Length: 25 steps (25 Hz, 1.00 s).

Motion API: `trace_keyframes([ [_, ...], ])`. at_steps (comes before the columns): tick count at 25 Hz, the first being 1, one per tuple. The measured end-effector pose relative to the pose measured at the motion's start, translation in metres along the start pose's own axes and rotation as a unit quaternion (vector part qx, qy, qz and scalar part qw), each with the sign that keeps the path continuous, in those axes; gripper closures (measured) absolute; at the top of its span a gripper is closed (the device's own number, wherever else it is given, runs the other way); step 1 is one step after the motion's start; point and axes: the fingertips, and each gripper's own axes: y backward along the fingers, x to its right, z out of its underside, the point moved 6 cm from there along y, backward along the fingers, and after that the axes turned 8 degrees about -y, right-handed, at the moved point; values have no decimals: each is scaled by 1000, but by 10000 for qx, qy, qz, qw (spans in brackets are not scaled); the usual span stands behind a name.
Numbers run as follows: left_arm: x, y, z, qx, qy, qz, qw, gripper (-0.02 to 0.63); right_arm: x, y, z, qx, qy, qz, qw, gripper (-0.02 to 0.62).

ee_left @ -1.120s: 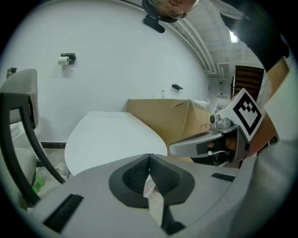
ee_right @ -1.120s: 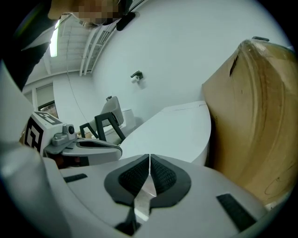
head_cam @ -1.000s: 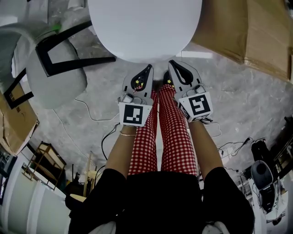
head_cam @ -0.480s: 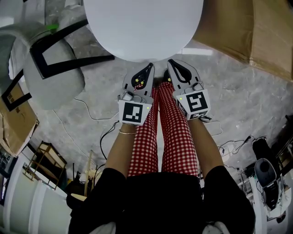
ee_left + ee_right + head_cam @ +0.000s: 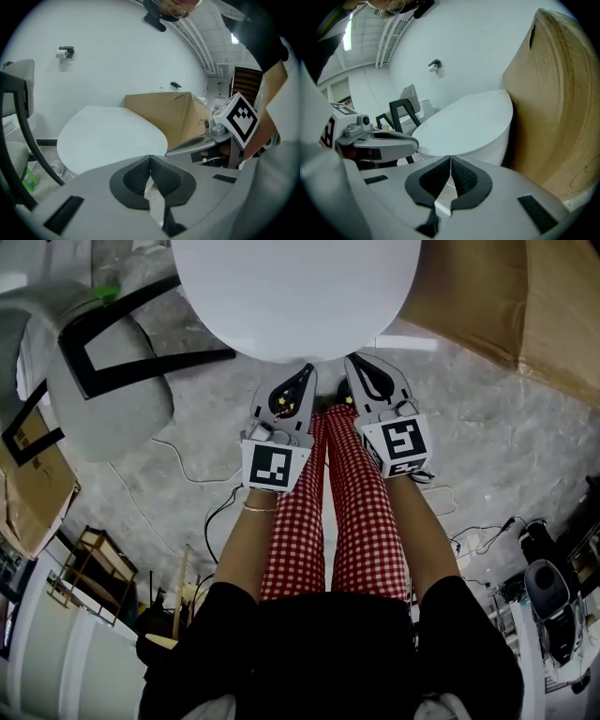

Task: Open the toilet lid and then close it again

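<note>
Toilet lid [image 5: 295,296] down flat, shut, at top of head view, straight ahead of person's legs [image 5: 328,521]; front rim just beyond both claw tips. Left claw [image 5: 303,379] clenched, nothing between jaws; right claw [image 5: 364,371] likewise clenched, empty. Neither seems to touch lid. Likely best: slide one tip under front lip, lift slowly, steady with other; mind cardboard [image 5: 511,306] at right, chair [image 5: 103,381] at left

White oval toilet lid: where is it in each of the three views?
Head view: white oval toilet lid at top centre.
Left gripper view: centre-left.
Right gripper view: centre.
Shared landmark: brown cardboard box, right of the lid in all three.
</note>
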Motion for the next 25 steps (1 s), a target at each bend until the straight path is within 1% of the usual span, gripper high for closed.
trace_keyframes([
  [4, -2, 2, 2, -43, 32, -4, 10000, 603, -2, -1, -1, -25, 34, 45, 10000, 574],
  [9, -3, 3, 4, -64, 30, 7, 10000, 603, -3, 0, -3, 79, -154, 105, 9998, 575],
  [12, -4, 7, 5, -61, 19, 9, 10000, 603, -4, 2, -3, 152, -207, 130, 9996, 575],
  [14, -4, 11, 6, -78, 95, -29, 9999, 603, -4, 4, -5, 124, -170, 143, 9997, 575],
  [18, -2, 18, 10, -161, 254, -96, 9995, 603, -5, 6, -8, 218, -204, 47, 9995, 575],
  [22, 0, 20, 12, -345, 350, -44, 9988, 603, -8, 11, -16, 297, -177, 9, 9994, 575],
  [25, -3, 18, 11, -388, 315, -44, 9987, 603, -11, 13, -20, 301, -158, -39, 9994, 575],
])
